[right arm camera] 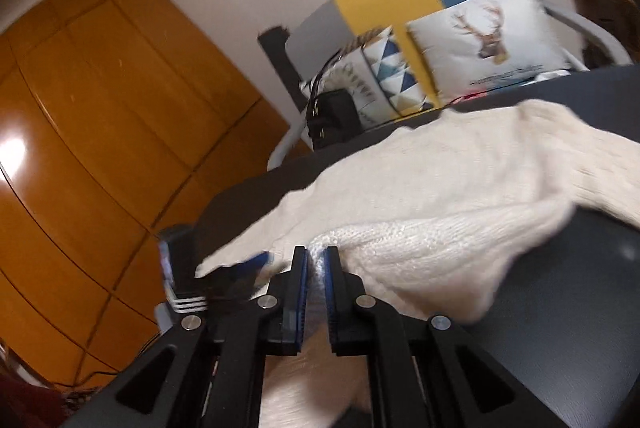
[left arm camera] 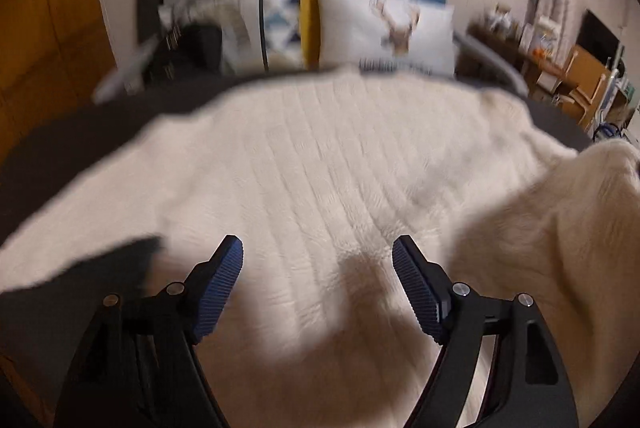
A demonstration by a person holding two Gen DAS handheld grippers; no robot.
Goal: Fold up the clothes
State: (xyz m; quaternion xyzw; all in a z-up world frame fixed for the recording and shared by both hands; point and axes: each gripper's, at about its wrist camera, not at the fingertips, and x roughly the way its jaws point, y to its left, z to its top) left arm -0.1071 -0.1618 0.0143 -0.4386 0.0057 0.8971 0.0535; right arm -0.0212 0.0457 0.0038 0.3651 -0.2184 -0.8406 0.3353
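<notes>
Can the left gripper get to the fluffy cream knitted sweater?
Probably yes: the left gripper is open just above the cream knitted sweater on the dark table, with nothing between.

A dark table (left arm camera: 68, 143) carries the load, a cream knitted sweater (left arm camera: 320, 163) spread across most of its top.

My left gripper (left arm camera: 318, 252): black plastic arms with cut-out slots, ending in two fingers.
Its pads (left arm camera: 218, 292): blue, finely ribbed.
Its screws (left arm camera: 175, 288): round, silver, one at each joint.
My right gripper (right arm camera: 316, 254): same black frame, blue ribbed pads, silver screws (right arm camera: 267, 302).
</notes>
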